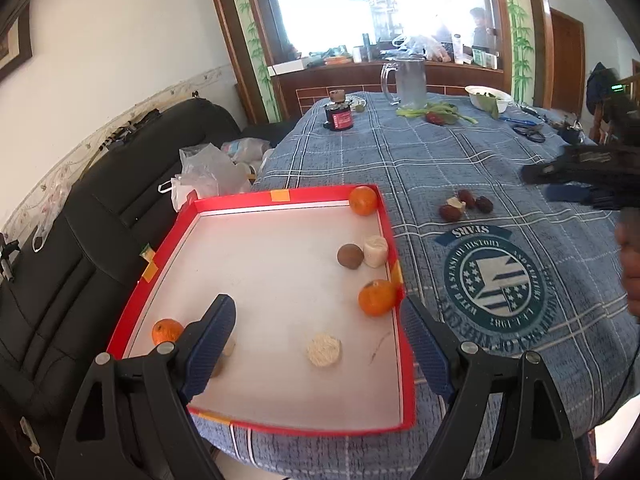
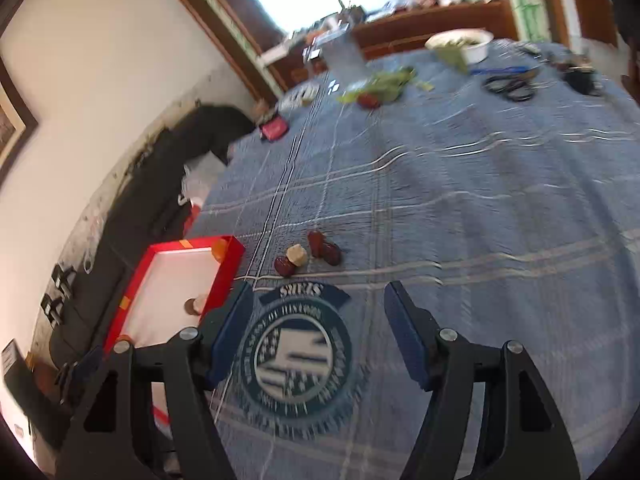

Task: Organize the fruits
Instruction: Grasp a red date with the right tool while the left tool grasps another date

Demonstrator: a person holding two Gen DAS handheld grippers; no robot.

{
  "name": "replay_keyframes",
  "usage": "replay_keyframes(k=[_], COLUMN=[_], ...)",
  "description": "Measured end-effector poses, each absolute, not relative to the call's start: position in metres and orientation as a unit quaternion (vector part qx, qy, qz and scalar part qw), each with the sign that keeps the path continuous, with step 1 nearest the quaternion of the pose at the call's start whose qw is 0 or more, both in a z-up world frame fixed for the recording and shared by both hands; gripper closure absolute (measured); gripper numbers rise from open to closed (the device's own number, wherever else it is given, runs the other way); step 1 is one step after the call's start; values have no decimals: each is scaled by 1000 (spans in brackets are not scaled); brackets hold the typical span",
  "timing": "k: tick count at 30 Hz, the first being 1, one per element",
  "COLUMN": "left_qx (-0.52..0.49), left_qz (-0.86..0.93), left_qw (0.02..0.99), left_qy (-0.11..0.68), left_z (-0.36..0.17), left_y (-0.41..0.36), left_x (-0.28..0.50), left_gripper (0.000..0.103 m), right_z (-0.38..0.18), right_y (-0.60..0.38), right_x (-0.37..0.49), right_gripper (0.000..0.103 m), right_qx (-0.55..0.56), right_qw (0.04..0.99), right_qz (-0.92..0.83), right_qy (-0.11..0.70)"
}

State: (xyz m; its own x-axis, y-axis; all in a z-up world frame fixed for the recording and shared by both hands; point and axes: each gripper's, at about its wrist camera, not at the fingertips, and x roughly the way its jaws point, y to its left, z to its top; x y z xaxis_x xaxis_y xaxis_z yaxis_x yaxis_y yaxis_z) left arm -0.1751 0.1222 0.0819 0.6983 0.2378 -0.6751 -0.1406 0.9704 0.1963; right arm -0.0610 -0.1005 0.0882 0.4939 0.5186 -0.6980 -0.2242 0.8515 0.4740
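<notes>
A red tray (image 1: 384,216) with a white floor sits on the blue plaid tablecloth. It holds three oranges (image 1: 376,298), a brown round fruit (image 1: 350,256), a white cylinder piece (image 1: 376,251) and a pale disc (image 1: 324,349). My left gripper (image 1: 320,344) is open and empty over the tray's near end. On the cloth to the right lie red dates (image 1: 474,203) around a pale chunk (image 1: 456,204). In the right wrist view my right gripper (image 2: 316,332) is open and empty above the cloth's round emblem (image 2: 296,360), short of the dates (image 2: 324,249). The tray (image 2: 224,276) lies at its left.
A glass pitcher (image 1: 408,80), a black jar (image 1: 339,114), green vegetables (image 1: 436,111), a white bowl (image 1: 488,98) and scissors (image 1: 528,130) stand at the table's far side. A black sofa (image 1: 100,200) with plastic bags runs along the left.
</notes>
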Motion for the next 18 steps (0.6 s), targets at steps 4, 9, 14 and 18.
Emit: replay_keyframes(k=[4,9,14,18], left_qx=[74,85,95,114], left_qz=[96,93,92,90], left_qw=[917,913,910,905], left_qy=[380,389,393,399], left_z=[81,82,82,77], left_y=[117,110,99,83], left_x=[-164,-145,-126,-108], left_gripper=[19,19,19,19], right_z=[58,38,30,28], right_y=[-77,-69,-58,-54], right_x=[-23,1,10,13], right_gripper=[46,56,63,64], right_qx=[138,139,119,98], right_qw=[834,823,822,828], right_qz=[211,215,229,242], right_qy=[492,508,508,497])
